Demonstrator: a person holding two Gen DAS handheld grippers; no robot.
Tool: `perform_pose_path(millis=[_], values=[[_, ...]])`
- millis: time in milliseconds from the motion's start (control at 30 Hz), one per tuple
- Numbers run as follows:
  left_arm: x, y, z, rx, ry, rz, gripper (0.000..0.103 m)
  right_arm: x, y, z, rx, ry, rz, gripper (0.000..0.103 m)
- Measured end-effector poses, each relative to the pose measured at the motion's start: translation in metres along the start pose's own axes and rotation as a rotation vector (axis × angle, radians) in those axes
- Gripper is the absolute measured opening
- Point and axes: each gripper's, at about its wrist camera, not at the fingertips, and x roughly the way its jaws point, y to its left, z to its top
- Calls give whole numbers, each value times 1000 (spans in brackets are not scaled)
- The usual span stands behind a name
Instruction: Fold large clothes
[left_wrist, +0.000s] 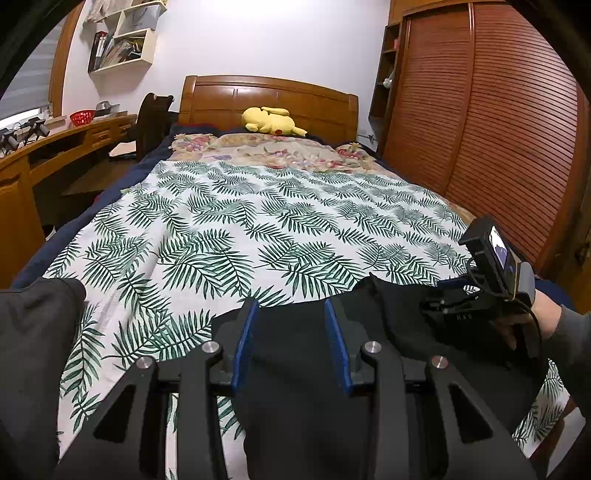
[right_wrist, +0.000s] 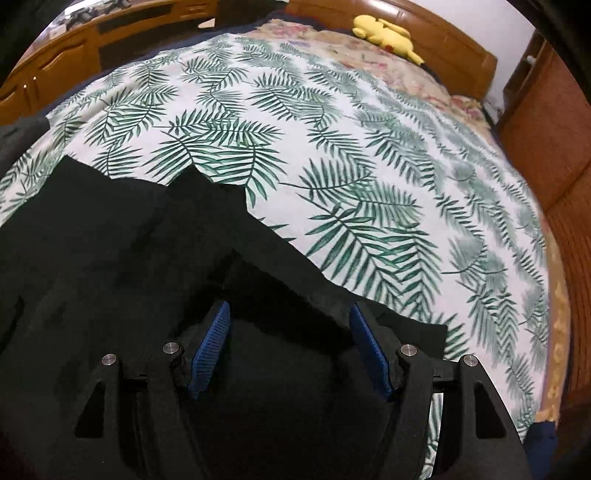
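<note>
Lying along the bed's (left_wrist: 110, 192) near edge, the black garment (left_wrist: 303, 369) is passing between both part-open hand-held grippers, left (left_wrist: 291, 308) and right (right_wrist: 290, 310); grip unclear.

We see a black garment (left_wrist: 295, 369) lying on a white sheet (left_wrist: 258, 221) printed with green palm fronds. Beyond it lies a beige cover (left_wrist: 280, 151) with a pink and purple flower print, edged by a navy blue blanket (left_wrist: 92, 206). A yellow plush toy (left_wrist: 271, 121) rests against the orange-brown wooden headboard (left_wrist: 269, 99). The left tool (left_wrist: 291, 306) and the right tool (right_wrist: 290, 310) are black with blue pads (right_wrist: 210, 347). The slatted wardrobe door (left_wrist: 498, 129) is reddish brown, the wall (left_wrist: 258, 40) white, and a basket (left_wrist: 82, 118) red.
</note>
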Motion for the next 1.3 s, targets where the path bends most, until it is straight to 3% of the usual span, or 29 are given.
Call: perform_pose_path(millis=[33, 67, 100, 300, 467, 600, 633, 667, 700, 733, 833, 933, 1033, 1133, 1200, 1300], values=[[0, 0, 0, 0, 1, 0, 35, 0, 0, 1, 1, -3, 12, 41], [1, 0, 0, 0, 2, -1, 35, 0, 1, 2, -5, 0, 31, 13], [0, 0, -1, 0, 3, -1, 35, 1, 3, 3, -18, 6, 32, 2], [0, -2, -2, 3, 4, -7, 35, -1, 2, 12, -86, -38, -12, 0], [1, -6, -4, 10, 12, -16, 35, -5, -24, 21, -11, -95, -132, 0], [5, -12, -7, 12, 25, -38, 35, -4, -54, 20, 102, -74, -128, 0], [7, -15, -7, 15, 29, -46, 35, -4, -60, 18, 127, -65, -109, 4], [8, -19, -9, 20, 34, -56, 35, -2, -67, 13, 151, -43, -108, 25], [10, -23, -10, 25, 40, -66, 35, -1, -71, 9, 163, -32, -116, 56], [13, -26, -11, 32, 46, -76, 35, -1, -76, 4, 177, -23, -123, 65], [19, -38, -15, 39, 70, -120, 35, 0, -95, -14, 221, -5, -155, 67], [23, -52, -19, 60, 88, -143, 35, 10, -119, -31, 302, 43, -115, 67], [24, -59, -21, 74, 95, -148, 35, 27, -138, -46, 363, 108, -87, 54], [28, -65, -24, 85, 109, -152, 35, 38, -144, -56, 390, 147, 3, 33], [30, -67, -28, 95, 122, -151, 35, 38, -141, -56, 364, 131, 49, 9], [34, -73, -36, 99, 150, -169, 35, 34, -129, -51, 295, 103, 41, 4]])
